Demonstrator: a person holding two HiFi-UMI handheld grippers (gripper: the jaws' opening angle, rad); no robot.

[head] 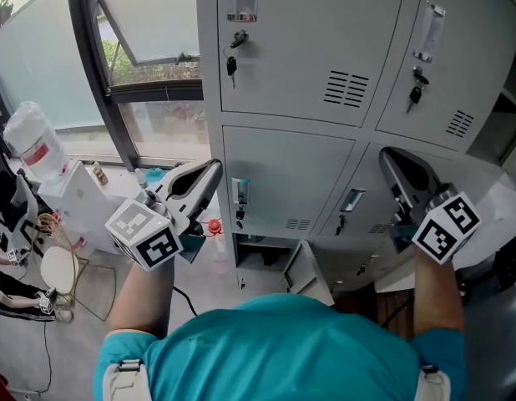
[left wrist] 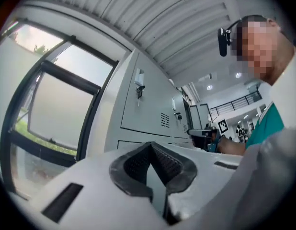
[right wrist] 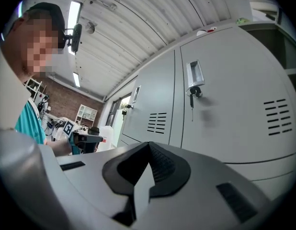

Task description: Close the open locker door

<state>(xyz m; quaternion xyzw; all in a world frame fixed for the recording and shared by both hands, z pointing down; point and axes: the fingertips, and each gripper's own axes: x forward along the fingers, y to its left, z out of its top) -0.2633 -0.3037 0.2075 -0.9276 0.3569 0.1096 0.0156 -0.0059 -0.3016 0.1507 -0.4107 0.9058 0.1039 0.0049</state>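
Holding both tools up before the bank of grey lockers (head: 291, 48), I have my left gripper (head: 209, 172) pinched shut. Its fingers (left wrist: 132, 170) meet at the tips with nothing between them. My right gripper (head: 392, 157) is the same, its ribbed pads (right wrist: 160, 164) closed together on nothing.

Below my fingertips, in the bottom row and between the two grippers, the open locker door (head: 304, 267) stands swung out toward me. Its dark compartment (head: 260, 256) lies just to the left of it. Neither gripper touches that door; both are held above it.

Straight ahead of my left fingertips is a closed middle-row door (head: 283, 165) with a small handle (head: 240, 192) and a row of vent slots low down. Ahead of my right fingertips sits the neighbouring closed door (head: 358, 182). I cannot tell whether either tip reaches the metal.

Above my fingers, the upper doors are shut as well, and a key (head: 231, 63) hangs from the lock on the left one. Another key (head: 417, 92) hangs from the lock on the right one.

Off to the right of my right fingers, at the edge of view, is what looks like an open-fronted compartment (head: 502, 115).

Off to the left of my left fingers runs a dark window frame (head: 91, 65). A big clear water bottle (head: 31, 140) stands below it, and greenery shows through the glass beyond.
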